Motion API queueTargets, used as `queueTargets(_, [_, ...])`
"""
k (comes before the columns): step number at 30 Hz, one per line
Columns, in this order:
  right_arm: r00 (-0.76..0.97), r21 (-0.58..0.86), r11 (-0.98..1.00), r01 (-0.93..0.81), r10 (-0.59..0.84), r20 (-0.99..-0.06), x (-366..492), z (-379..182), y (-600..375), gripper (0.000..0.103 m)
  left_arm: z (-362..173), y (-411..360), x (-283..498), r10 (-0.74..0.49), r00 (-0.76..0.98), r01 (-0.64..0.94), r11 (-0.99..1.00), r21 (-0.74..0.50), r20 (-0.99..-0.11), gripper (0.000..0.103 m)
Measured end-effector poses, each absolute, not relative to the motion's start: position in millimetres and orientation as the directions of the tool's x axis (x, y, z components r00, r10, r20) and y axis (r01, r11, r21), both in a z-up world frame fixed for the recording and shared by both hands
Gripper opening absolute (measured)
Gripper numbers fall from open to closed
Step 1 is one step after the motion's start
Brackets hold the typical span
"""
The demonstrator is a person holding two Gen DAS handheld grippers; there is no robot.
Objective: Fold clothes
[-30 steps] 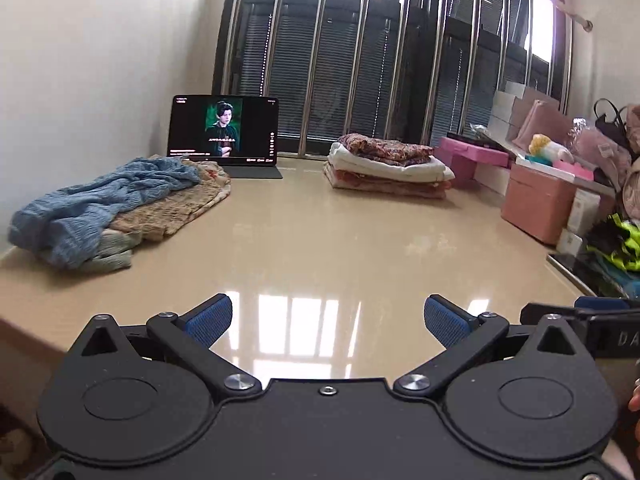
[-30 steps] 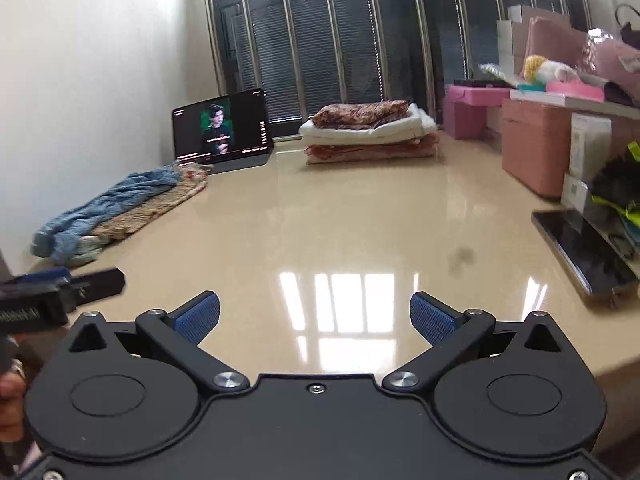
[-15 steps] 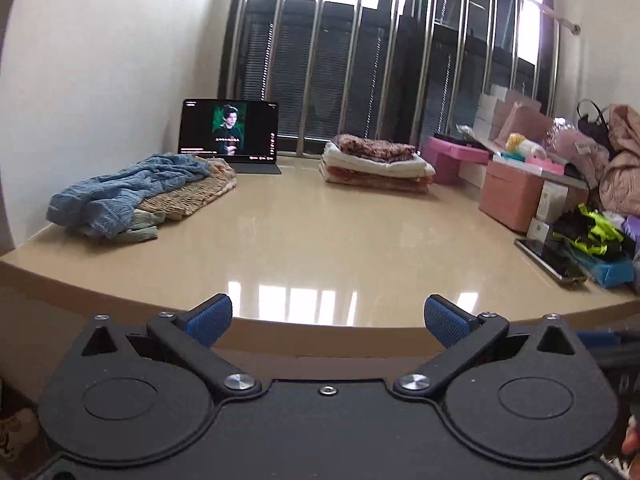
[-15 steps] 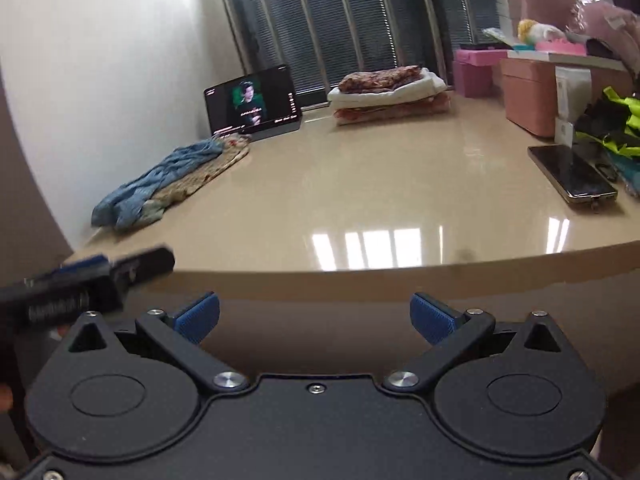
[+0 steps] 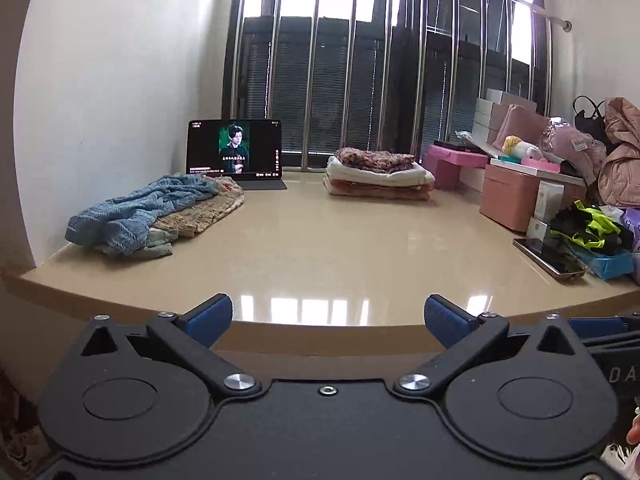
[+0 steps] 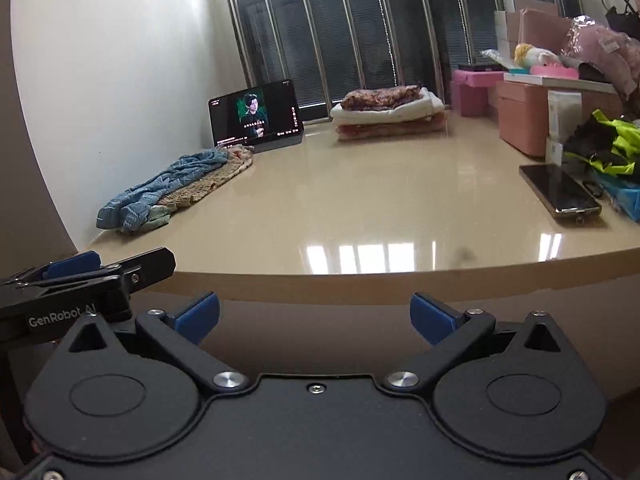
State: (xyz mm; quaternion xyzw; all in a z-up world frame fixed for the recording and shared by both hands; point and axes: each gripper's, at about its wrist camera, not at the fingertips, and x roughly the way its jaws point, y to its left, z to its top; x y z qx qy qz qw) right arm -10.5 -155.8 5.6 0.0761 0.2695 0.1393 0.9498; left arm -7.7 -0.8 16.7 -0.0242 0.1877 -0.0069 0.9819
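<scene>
The words "GenRobot AI" are printed in pale letters on the black side of the left tongs [image 6: 72, 280], as seen in the right wrist view. In the left wrist view, the letters "DA" are read on the black body of the right tongs [image 5: 618, 360] at the frame's right edge, where the rest of the marking is cut off. Small lines of text are shown on the lit screen of the tablet [image 5: 234, 149] at the back of the worktop [image 5: 360, 248], but they are too small to be read.
</scene>
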Motion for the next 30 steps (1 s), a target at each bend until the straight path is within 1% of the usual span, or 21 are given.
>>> queueTargets(4, [0.813,0.226,0.949,-0.221,0.307,-0.495,-10.4,3.8,-156.3,0.103,15.4,-4.3,-6.0,-0.018,0.922,0.007,1.000,-0.031,-0.387,0.103])
queueTargets(13, [0.805,0.237,0.947,-0.218,0.311,-0.504,-9.4,1.2,-156.5,0.103,13.8,-5.9,-7.8,-0.002,0.918,0.000,1.000,-0.006,-0.397,0.103])
queueTargets(30, [0.800,0.250,0.941,-0.226,0.326,-0.504,-9.3,-0.4,-159.6,0.103,13.3,-0.3,-5.2,-0.020,0.911,0.012,1.000,-0.021,-0.413,0.103])
